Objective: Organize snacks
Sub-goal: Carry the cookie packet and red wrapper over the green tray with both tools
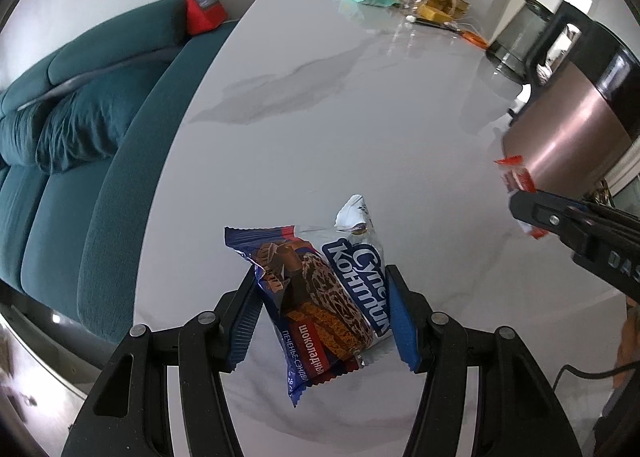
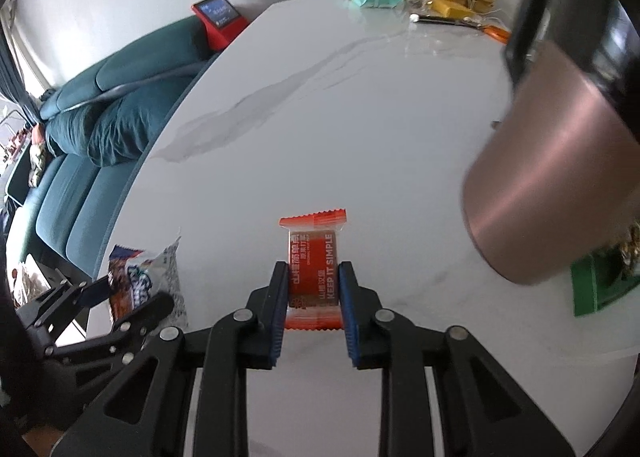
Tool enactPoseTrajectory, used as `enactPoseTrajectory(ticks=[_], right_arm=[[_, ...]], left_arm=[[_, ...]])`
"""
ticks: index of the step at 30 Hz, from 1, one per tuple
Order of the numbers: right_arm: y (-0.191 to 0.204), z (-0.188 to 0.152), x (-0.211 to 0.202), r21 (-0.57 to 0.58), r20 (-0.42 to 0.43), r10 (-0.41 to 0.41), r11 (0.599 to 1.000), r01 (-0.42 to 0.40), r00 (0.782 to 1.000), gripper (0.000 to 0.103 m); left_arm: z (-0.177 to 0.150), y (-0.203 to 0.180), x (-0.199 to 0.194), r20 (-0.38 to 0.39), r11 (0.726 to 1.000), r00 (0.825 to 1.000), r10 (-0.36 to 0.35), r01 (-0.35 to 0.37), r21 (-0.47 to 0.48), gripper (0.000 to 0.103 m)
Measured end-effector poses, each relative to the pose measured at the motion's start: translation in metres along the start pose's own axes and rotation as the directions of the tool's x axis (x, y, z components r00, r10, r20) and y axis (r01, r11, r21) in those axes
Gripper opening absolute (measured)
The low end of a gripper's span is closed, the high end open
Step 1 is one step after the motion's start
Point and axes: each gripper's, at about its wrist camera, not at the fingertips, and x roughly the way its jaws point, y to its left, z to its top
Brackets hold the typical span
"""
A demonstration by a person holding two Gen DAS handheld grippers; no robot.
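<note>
The left hand-held gripper [image 1: 324,309] grips the blue cookie packet [image 1: 316,301]; the right hand-held gripper [image 2: 314,289] clamps the orange snack bar [image 2: 313,269] above the bench [image 2: 360,117].

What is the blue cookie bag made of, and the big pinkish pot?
The cookie bag looks like thin shiny plastic film: it crinkles, glints, and has zigzag sealed ends. The pot looks like brushed metal with a coppery-pink satin finish, judging by the soft streaky shine; it could be a coating. Its top part looks like glossy black plastic.
</note>
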Motion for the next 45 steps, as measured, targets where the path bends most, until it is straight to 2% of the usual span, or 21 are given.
enactPoseTrajectory(ticks=[5,10,18,24,30,34,38,45], right_arm=[[-0.034,-0.019,-0.031,0.042,0.034,-0.006,0.999,0.005,0.999,0.000],[-0.085,-0.042,-0.060,0.100,0.066,-0.022,0.995,0.015,0.998,0.000],[-0.186,-0.076,-0.095,0.196,0.079,-0.037,0.980,0.021,0.996,0.000],[-0.266,-0.089,-0.119,0.213,0.082,-0.063,0.976,0.044,0.995,0.000],[-0.341,-0.081,-0.132,0.201,0.099,-0.076,0.978,0.054,0.992,0.000],[-0.386,-0.066,-0.127,0.205,0.097,-0.086,0.977,0.065,0.992,0.000],[-0.421,-0.044,-0.112,0.218,0.085,-0.075,0.974,0.055,0.994,0.000],[-0.445,-0.013,-0.081,0.219,0.060,-0.043,0.975,0.029,0.997,0.000]], left_arm=[[-0.002,-0.034,-0.009,0.013,0.999,1.000,-0.015,0.014,0.048,0.053],[-0.006,-0.085,-0.013,0.009,0.992,0.999,-0.036,0.035,0.121,0.053],[-0.008,-0.195,-0.015,-0.002,0.975,0.997,-0.078,0.077,0.208,0.053],[-0.006,-0.283,-0.018,0.002,0.961,0.992,-0.127,0.123,0.247,0.053],[0.011,-0.356,-0.014,0.030,0.955,0.988,-0.155,0.142,0.260,0.053],[0.036,-0.402,-0.002,0.064,0.955,0.987,-0.149,0.127,0.267,0.053],[0.057,-0.432,0.012,0.077,0.961,0.988,-0.133,0.110,0.252,0.053],[0.093,-0.452,0.029,0.105,0.965,0.990,-0.092,0.063,0.255,0.053]])
